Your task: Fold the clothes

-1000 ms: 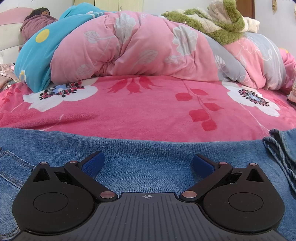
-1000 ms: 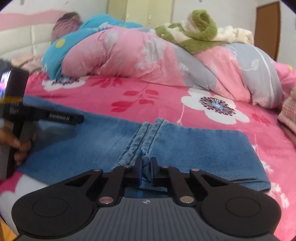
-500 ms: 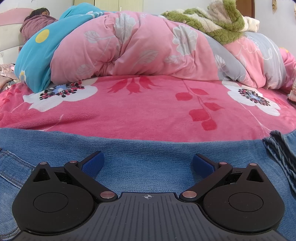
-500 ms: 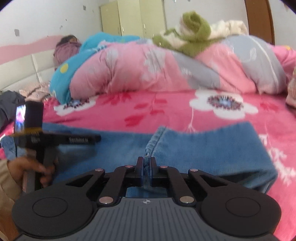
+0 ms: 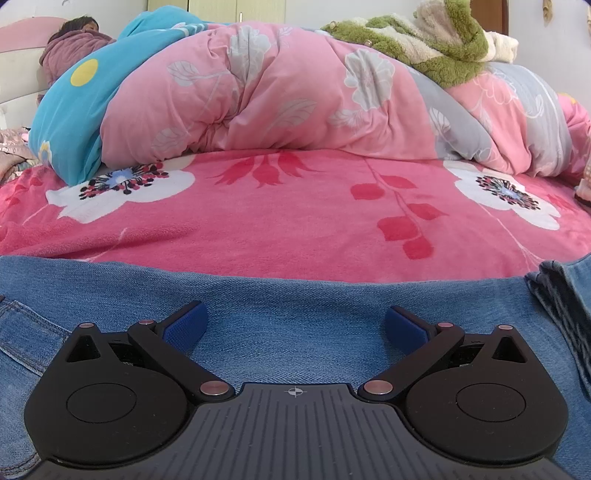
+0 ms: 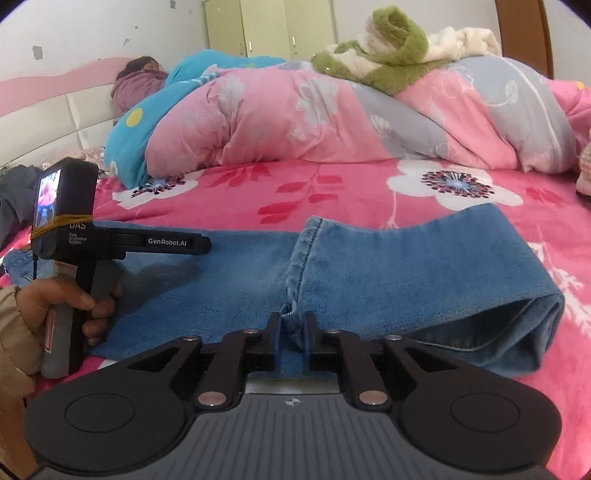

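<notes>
Blue jeans lie across the pink flowered bed sheet, one leg folded back over itself with its hem on top. My right gripper sits low at the near edge of that fold. Its jaws are opening, a small bunch of denim stands in the gap, and the pads no longer pinch it. My left gripper hovers just over the flat denim, wide open, with nothing between its blue pads. In the right wrist view, a hand holds the left gripper by its grip at the left.
A big pink, grey and blue quilt is heaped along the far side of the bed, with a green and cream fleece on top. A person lies at the headboard. Cabinets stand behind.
The right gripper's jaws have parted from tightly shut on the denim hem to a narrow gap. It has shifted slightly, and the folded leg now lies flatter. The left gripper has not moved.
</notes>
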